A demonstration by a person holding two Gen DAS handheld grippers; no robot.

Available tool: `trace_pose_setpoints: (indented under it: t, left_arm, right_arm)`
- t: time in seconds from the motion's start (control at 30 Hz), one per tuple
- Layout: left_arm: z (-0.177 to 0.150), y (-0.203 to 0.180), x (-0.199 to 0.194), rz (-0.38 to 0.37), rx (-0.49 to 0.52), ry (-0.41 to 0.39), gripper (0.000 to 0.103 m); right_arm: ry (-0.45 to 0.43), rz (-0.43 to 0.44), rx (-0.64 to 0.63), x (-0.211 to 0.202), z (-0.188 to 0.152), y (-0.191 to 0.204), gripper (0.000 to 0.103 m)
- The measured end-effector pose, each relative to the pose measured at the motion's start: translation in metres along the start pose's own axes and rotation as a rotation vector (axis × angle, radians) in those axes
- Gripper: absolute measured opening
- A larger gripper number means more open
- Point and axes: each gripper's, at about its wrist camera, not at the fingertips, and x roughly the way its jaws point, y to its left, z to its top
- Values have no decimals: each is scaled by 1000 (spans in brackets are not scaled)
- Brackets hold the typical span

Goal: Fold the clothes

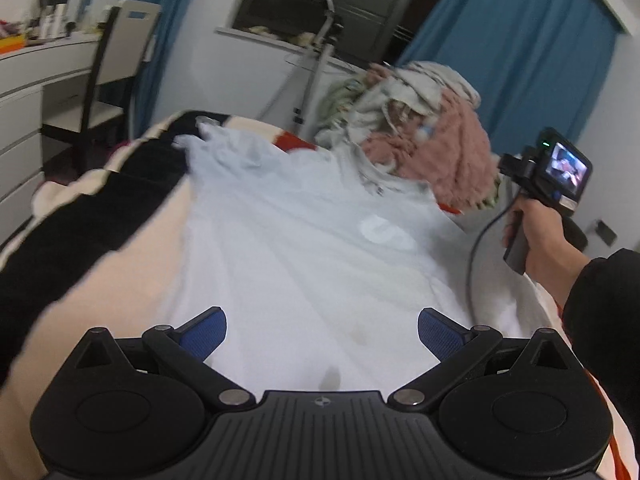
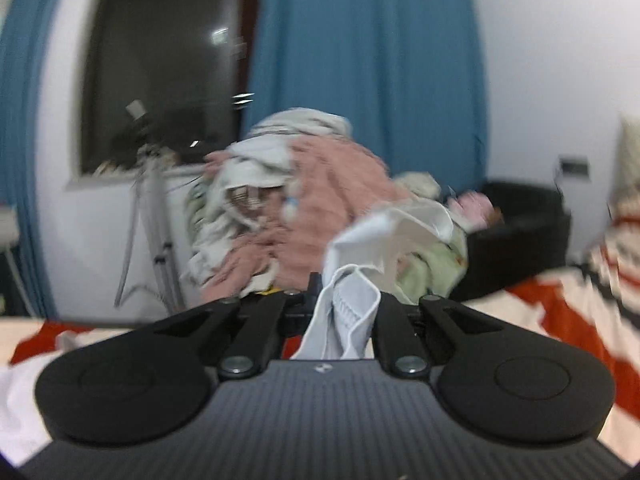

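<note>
right tool [image 2: 344, 300] clenched on bunched pale-blue shirt [image 1: 304, 232] edge — left tool [image 1: 322, 332] released, over smooth cloth

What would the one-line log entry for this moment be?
left gripper: open, over light T-shirt | right gripper: shut on T-shirt edge | clothes pile: behind

Right tongs [image 2: 344, 304] clamped on pale garment [image 2: 352, 280]; laundry pile [image 2: 304, 188] behind.

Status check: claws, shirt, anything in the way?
Left claw open over shirt. Right claw shut on shirt edge. Laundry pile behind, not in the way.
</note>
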Motion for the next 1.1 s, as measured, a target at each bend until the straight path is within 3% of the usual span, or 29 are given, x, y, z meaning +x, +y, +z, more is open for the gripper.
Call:
trace_pose_setpoints:
  t: [0.07, 0.2, 0.33, 0.37, 0.4, 0.47, 0.57, 0.73, 0.9, 1.1]
  left_arm:
    - [2, 10, -1, 53, 28, -83, 103]
    - [10, 25, 16, 169, 88, -89, 103]
    - [14, 35, 24, 151, 42, -82, 103]
    - [15, 34, 26, 151, 50, -79, 103]
    - [15, 33, 28, 151, 60, -78, 103]
    - [15, 28, 32, 152, 79, -84, 103]
    - [17, 26, 42, 137, 88, -74, 103]
    - [17, 19, 44, 121, 115, -76, 103]
    - [18, 13, 28, 106, 147, -110, 103]
    - [12, -2, -2, 87, 202, -135, 103]
  right_arm:
    - [12, 32, -77, 1, -2, 45, 9]
    - [44, 98, -186, 10, -31, 116, 9]
    - [74, 156, -267, 18, -67, 172, 12]
    - [79, 170, -261, 19, -72, 174, 30]
    - [88, 186, -234, 19, -73, 173, 61]
    - [104, 229, -152, 19, -69, 163, 98]
    - [113, 302, -45, 9, -54, 144, 100]
    - [103, 353, 13, -44, -23, 107, 100]
    - [83, 399, 34, -127, -16, 52, 100]
    - [77, 375, 81, -241, -34, -19, 100]
